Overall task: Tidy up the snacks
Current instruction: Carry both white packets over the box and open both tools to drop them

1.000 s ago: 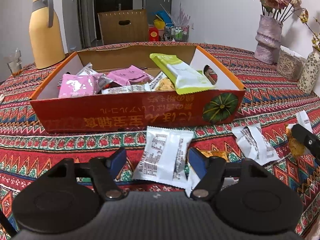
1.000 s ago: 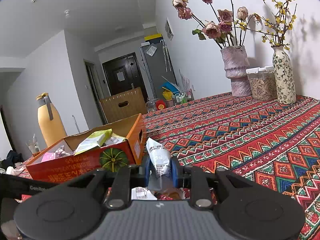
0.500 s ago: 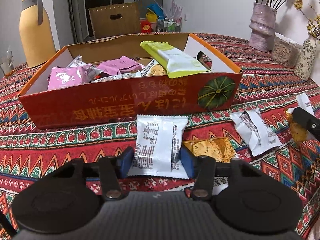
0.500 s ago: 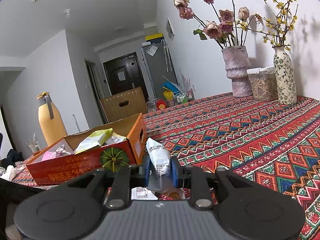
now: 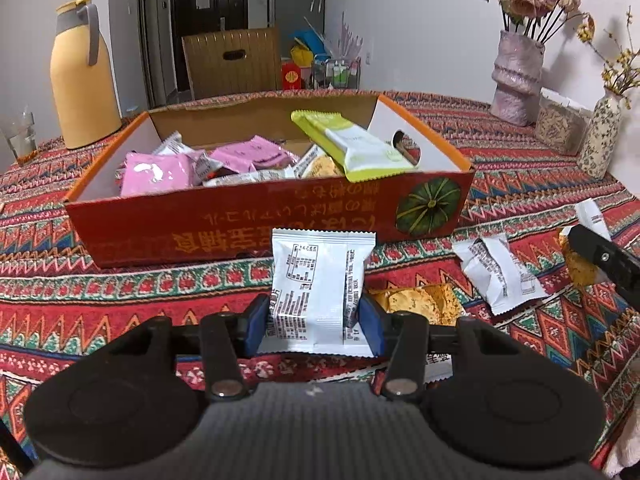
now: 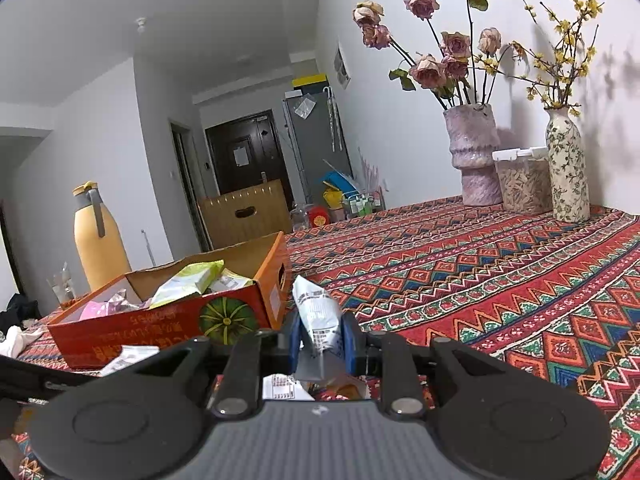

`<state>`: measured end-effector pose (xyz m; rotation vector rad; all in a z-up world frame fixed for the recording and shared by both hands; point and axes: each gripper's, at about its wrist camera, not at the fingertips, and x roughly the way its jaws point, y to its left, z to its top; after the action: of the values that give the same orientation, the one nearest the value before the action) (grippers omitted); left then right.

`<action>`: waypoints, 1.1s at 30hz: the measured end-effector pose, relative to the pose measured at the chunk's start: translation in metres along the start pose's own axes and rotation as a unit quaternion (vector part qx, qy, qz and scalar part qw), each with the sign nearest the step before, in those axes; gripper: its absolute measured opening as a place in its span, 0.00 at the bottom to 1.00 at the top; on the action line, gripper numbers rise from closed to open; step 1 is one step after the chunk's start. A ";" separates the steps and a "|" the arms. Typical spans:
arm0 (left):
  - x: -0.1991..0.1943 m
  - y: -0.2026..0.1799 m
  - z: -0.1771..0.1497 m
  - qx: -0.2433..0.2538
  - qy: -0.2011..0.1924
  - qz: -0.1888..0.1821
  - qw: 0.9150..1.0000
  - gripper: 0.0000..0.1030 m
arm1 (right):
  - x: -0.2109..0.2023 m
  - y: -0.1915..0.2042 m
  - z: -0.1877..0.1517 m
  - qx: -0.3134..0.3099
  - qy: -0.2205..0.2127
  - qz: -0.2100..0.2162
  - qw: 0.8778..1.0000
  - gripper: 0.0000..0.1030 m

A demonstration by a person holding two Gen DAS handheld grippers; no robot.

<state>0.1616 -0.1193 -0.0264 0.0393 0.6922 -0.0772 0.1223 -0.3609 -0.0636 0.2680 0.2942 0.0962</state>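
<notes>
My left hand-held gripper [image 5: 316, 320] has just been closing and now clamps the white snack packet [image 5: 318, 280] at the desk [image 5: 120, 292] before the snack box [image 5: 240, 236], while my right hand-held gripper [image 6: 320, 340] is clamped on 1 more packet [image 6: 318, 314], both for boxing.

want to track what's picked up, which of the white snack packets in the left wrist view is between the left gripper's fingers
The flat white foil packet with black print, upright in front of the red cardboard box, pinched by the left gripper. The crumpled white packet lies loose on the tablecloth.
</notes>
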 end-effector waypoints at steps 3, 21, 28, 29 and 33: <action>-0.011 0.005 0.002 -0.003 -0.016 -0.002 1.000 0.48 | -0.004 0.007 0.004 -0.007 -0.005 0.003 1.000 0.20; -0.053 0.038 0.050 -0.017 -0.122 0.015 0.992 0.48 | 0.012 0.085 0.052 -0.074 -0.050 0.057 0.994 0.20; -0.042 0.051 0.074 -0.025 -0.135 0.031 0.990 0.48 | 0.043 0.112 0.069 -0.090 -0.044 0.075 0.992 0.20; -0.040 0.053 0.077 -0.026 -0.136 0.033 0.990 0.48 | 0.049 0.114 0.071 -0.093 -0.043 0.076 0.992 0.20; -0.028 0.061 0.086 -0.037 -0.139 0.039 0.989 0.48 | 0.074 0.124 0.076 -0.089 -0.023 0.081 0.992 0.20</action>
<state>0.2000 -0.0619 0.0579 -0.0149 0.4131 0.0187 0.2092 -0.2508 0.0205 0.1157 0.2163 0.2750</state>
